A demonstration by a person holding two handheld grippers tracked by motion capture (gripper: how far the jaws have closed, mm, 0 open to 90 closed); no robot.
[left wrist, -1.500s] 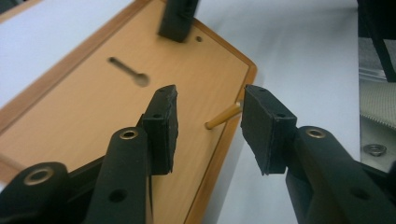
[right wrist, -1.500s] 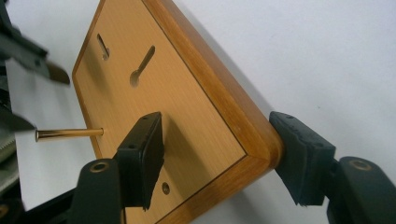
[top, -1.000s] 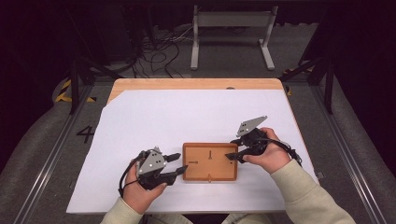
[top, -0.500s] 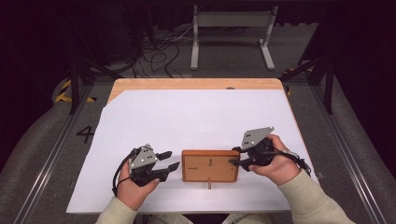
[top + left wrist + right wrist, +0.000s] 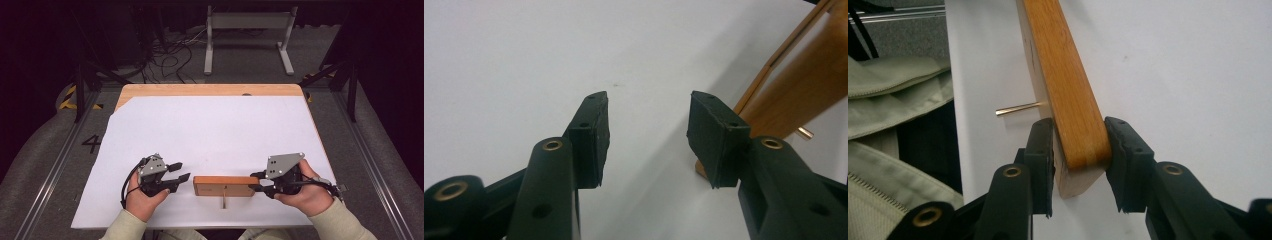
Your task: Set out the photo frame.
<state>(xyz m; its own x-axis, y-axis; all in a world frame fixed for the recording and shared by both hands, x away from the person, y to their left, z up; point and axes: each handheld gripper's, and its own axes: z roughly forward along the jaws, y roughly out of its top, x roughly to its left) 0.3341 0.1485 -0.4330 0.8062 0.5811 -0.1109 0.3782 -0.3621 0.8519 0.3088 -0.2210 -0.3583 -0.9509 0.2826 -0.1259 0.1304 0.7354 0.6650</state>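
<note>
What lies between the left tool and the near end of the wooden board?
Nothing: in the high view only bare white sheet separates the open left tool from the wooden board, clamped at its other end by the right tool.

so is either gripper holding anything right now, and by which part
The right gripper clamps one end of the wooden board, tipped up on its edge, its jaws having just been closing. The left gripper is open and holds nothing.

The board [image 5: 226, 185] is looking like smooth, shiny brown wood with a thin metal pin [image 5: 1020, 108]. The table [image 5: 210, 90] is showing pale wood under a matt white sheet [image 5: 215, 130]. The jaws are looking like dull black plastic.
</note>
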